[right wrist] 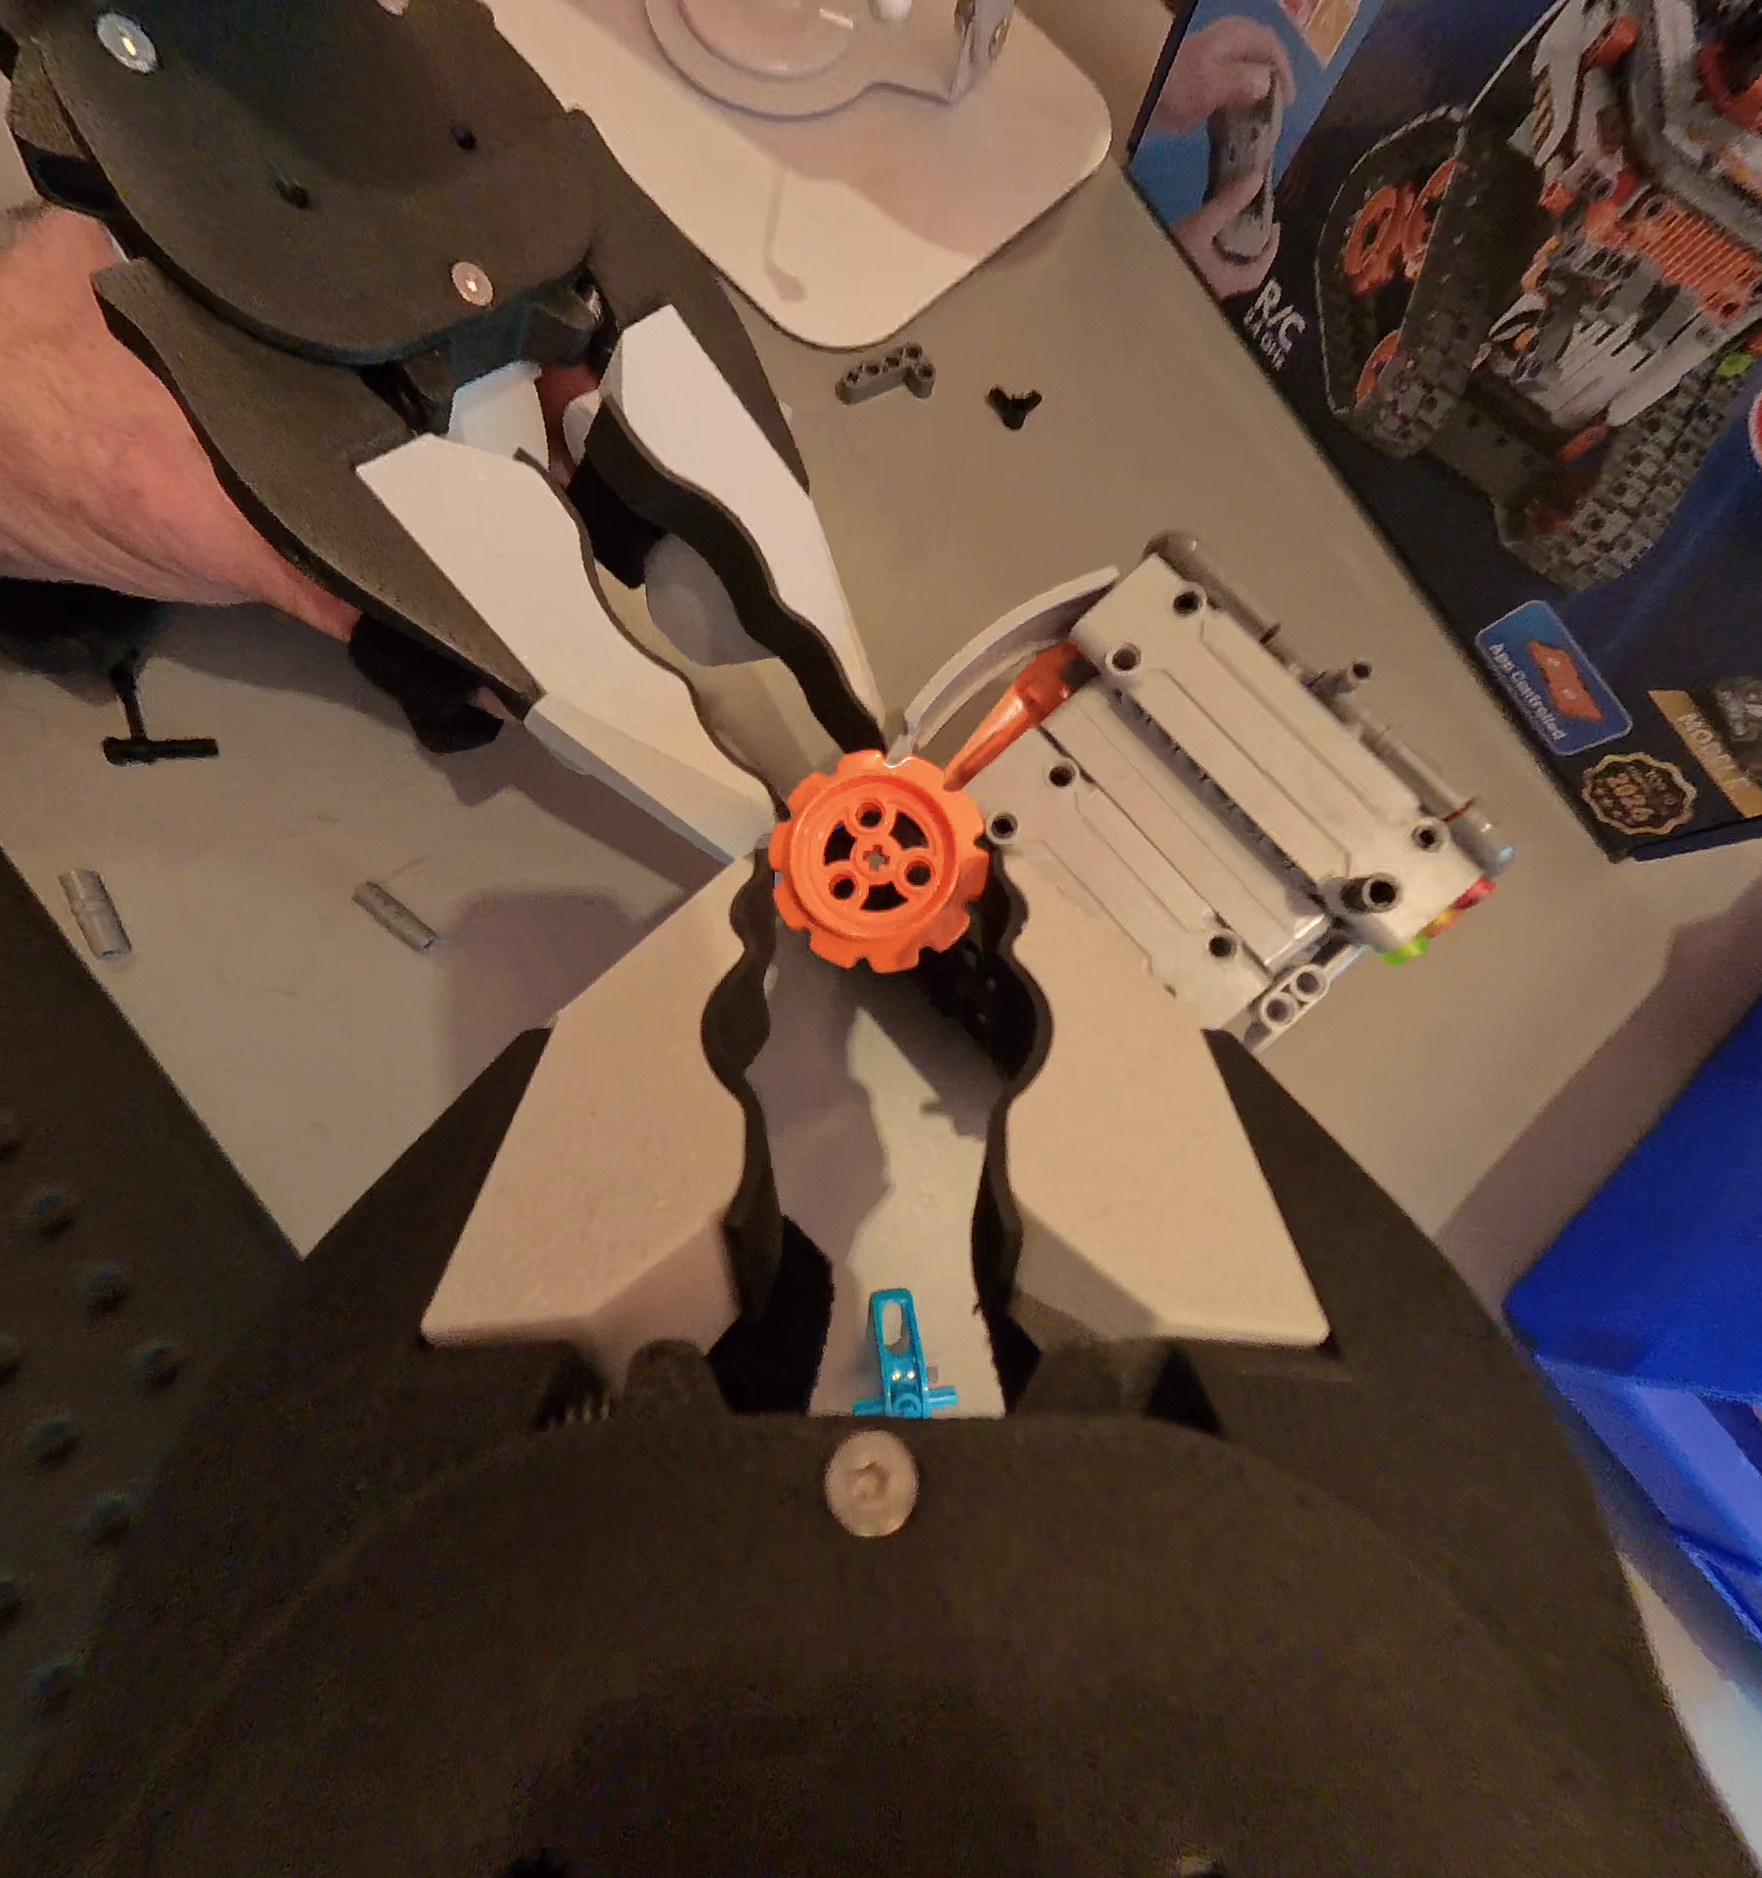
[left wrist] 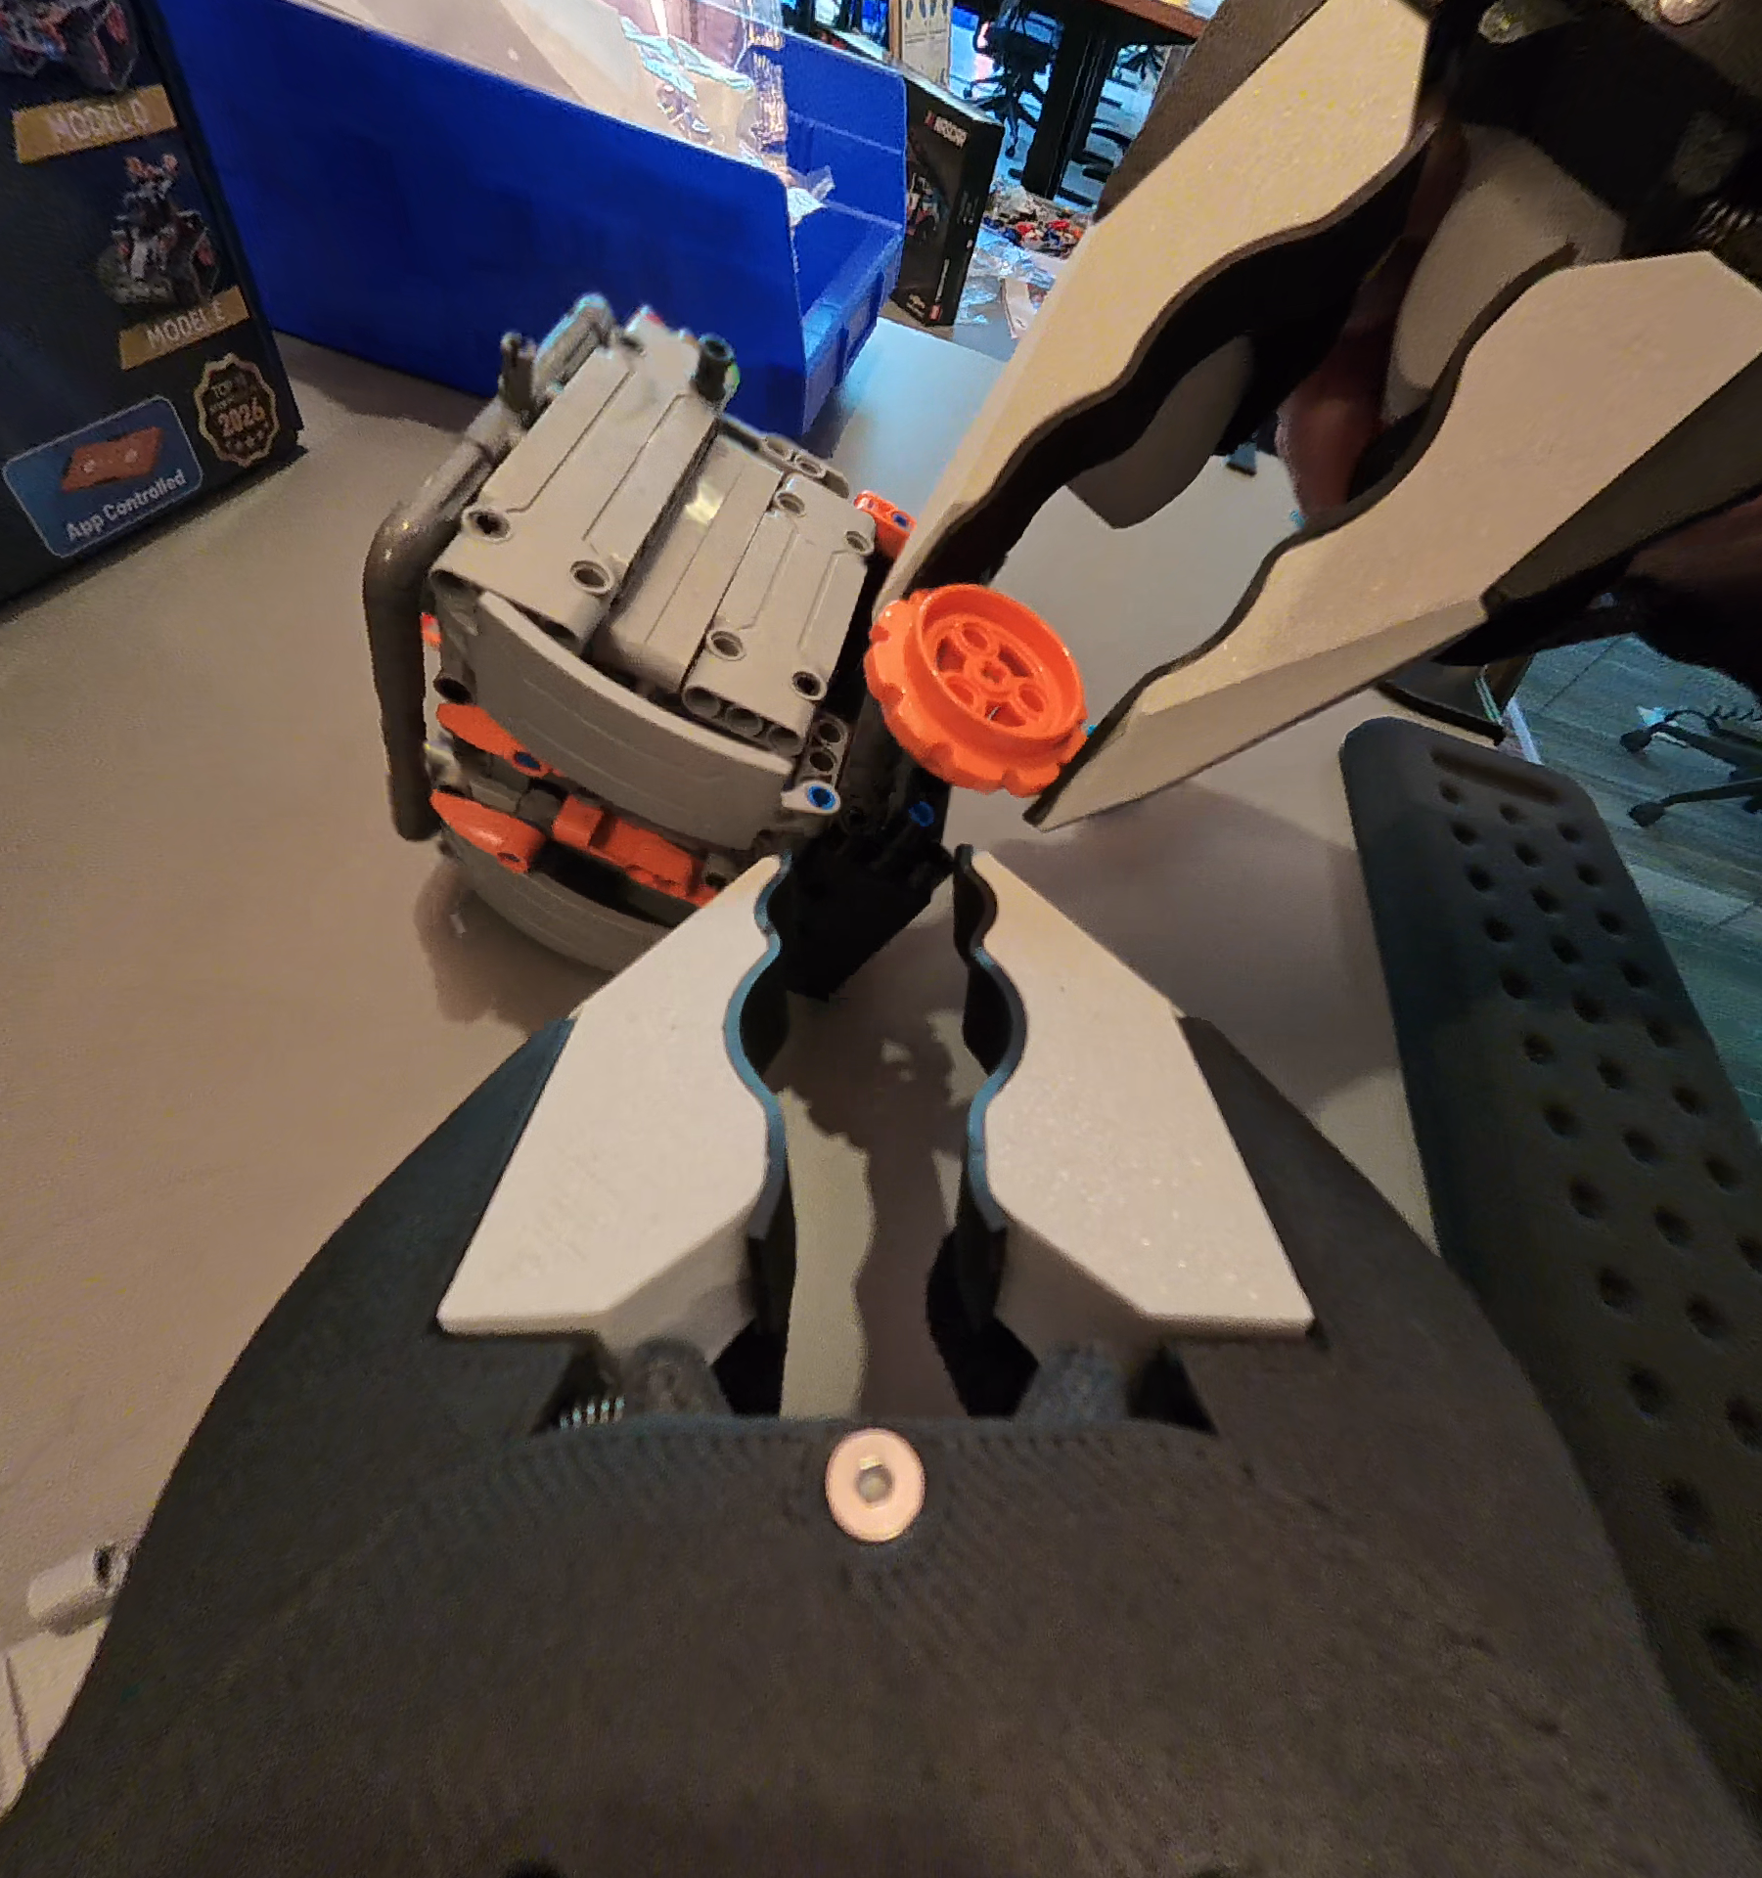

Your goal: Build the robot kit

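Two grippers meet at one toothed orange wheel (left wrist: 976, 687), which sits at the side of a grey brick-built model (left wrist: 643, 650) on the grey table (left wrist: 145, 915).

The right gripper (left wrist: 968, 701) comes in from upper right in the left wrist view. Its fingers are narrowly apart w/ the wheel between the tips, and both tips touch the wheel rim, so it grips the wheel. In the right wrist view the wheel (right wrist: 876, 862) is exactly at the tips of that gripper (right wrist: 876, 874).

The left gripper (left wrist: 868, 874) is also only partly open. Its tips close on a black beam part (left wrist: 856, 904) of the model, just below the wheel. A hand (right wrist: 73, 447) holds this gripper.

Near the model: a blue bin (left wrist: 511, 203) behind it, a dark printed box (left wrist: 94, 305) at the left, approx. beside the bin. A small blue piece (right wrist: 897, 1357) lies under the right gripper, and two short grey tubes (right wrist: 94, 913) lie apart on the table.
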`<action>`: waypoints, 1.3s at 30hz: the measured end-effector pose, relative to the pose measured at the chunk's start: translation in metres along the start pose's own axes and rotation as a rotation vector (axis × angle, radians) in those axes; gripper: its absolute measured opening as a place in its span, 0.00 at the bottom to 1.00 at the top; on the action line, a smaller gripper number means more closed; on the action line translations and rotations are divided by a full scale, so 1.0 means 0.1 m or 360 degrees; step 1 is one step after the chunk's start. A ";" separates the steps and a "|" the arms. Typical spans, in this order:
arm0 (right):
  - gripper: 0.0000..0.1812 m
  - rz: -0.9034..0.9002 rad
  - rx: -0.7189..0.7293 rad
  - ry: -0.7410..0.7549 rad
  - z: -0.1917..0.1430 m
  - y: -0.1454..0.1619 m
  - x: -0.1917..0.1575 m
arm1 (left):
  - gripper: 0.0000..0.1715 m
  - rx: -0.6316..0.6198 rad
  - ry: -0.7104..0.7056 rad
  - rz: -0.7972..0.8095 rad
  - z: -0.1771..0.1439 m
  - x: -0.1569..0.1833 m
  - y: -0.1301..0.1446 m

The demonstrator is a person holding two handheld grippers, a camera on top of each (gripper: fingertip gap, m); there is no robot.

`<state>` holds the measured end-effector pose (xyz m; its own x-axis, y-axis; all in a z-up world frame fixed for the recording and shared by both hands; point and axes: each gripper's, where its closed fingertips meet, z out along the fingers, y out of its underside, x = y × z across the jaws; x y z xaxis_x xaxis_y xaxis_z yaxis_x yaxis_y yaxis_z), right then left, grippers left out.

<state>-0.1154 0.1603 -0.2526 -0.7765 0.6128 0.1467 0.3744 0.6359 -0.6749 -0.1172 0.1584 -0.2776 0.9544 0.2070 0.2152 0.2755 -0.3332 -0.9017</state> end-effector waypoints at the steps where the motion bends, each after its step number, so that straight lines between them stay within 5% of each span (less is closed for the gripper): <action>1: 0.21 0.0002 -0.0020 0.0003 0.02 0.02 0.01 | 0.18 -0.0010 -0.0003 -0.0003 0.01 -0.01 0.01; 11: 0.21 0.0060 -0.0022 -0.0102 -0.15 0.03 0.07 | 0.14 -0.0013 0.0164 -0.0030 -0.04 0.21 -0.07; 13: 0.21 0.0025 -0.0035 -0.0127 -0.14 0.07 0.05 | 0.27 -0.0005 -0.0032 0.0062 -0.16 0.05 -0.08; 17: 0.21 0.0042 0.0004 -0.0155 -0.13 0.06 0.02 | 0.72 0.0050 -0.0295 0.0284 -0.25 -0.20 -0.23; 21: 0.21 0.0045 0.0012 -0.0180 -0.13 0.05 0.01 | 0.88 -0.0128 -0.0283 0.0506 0.12 -0.32 -0.19; 26: 0.21 0.0038 0.0012 -0.0172 -0.12 0.04 0.02 | 0.83 -0.0357 -0.0185 0.0583 0.48 -0.37 0.09; 29: 0.21 0.0043 0.0014 -0.0155 -0.13 0.05 0.04 | 0.78 -0.0245 -0.0112 0.0479 0.52 -0.32 0.06; 39: 0.22 -0.0021 -0.0106 -0.0142 -0.07 0.12 0.06 | 0.76 -0.0327 -0.0080 0.0425 0.52 -0.33 0.08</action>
<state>-0.1124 0.1753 -0.2548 -0.8226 0.5618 0.0884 0.3942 0.6753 -0.6234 -0.1522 0.1965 -0.3116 0.9905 0.1310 -0.0420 0.0388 -0.5589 -0.8284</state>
